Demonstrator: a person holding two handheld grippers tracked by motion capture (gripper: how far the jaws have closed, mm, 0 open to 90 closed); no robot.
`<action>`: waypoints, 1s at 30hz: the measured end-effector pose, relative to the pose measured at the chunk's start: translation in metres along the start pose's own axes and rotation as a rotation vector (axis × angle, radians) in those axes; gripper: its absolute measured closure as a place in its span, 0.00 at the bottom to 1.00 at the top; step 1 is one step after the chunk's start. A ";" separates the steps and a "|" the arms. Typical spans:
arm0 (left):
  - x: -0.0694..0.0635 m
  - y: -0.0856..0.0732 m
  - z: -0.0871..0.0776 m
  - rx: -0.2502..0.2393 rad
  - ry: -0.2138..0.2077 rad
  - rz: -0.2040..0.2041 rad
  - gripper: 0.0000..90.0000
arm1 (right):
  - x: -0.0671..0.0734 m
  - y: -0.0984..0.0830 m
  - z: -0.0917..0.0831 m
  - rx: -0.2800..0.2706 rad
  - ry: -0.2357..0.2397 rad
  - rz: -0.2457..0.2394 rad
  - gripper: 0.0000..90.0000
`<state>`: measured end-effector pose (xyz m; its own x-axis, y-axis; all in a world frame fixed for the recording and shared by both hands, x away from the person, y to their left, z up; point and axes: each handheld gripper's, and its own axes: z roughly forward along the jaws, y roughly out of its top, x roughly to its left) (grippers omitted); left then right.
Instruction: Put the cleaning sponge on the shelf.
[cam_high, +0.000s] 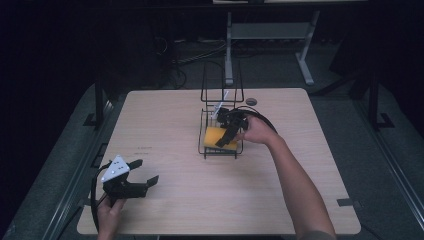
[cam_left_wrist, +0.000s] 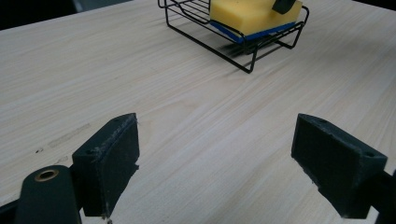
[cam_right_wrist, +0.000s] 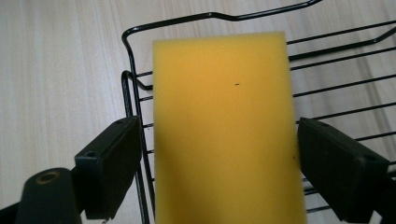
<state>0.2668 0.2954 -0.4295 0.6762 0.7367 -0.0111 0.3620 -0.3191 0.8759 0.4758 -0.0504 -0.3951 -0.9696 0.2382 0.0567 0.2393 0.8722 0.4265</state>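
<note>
Right claw (cam_right_wrist: 217, 154) astride sponge (cam_right_wrist: 224, 126) — rack (cam_right_wrist: 327, 60)

Sponge (cam_right_wrist: 224, 130) btm cut off by frame edge, rack (cam_left_wrist: 233, 44) top cropped in left gripper view.

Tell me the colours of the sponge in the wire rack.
Yellow sponge with a blue bottom layer, clearest in the left gripper view.

L tool (cam_high: 144, 171) jaws wide apart, low near table edge; R tool (cam_high: 226, 137) jaws apart, arm outstretched
</note>
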 end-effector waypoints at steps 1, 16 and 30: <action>0.000 0.000 0.000 0.000 0.000 0.000 0.16 | 0.001 -0.001 -0.002 -0.010 -0.005 0.007 0.17; -0.001 0.000 0.000 0.002 -0.003 0.002 0.16 | 0.007 -0.012 -0.018 -0.076 0.001 0.017 0.17; -0.003 0.001 0.002 0.006 -0.005 0.008 0.16 | 0.031 -0.011 -0.026 -0.063 0.026 -0.027 0.17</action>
<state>0.2666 0.2921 -0.4300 0.6827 0.7307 -0.0062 0.3599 -0.3288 0.8731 0.4416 -0.0634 -0.3746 -0.9767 0.2036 0.0674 0.2105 0.8495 0.4837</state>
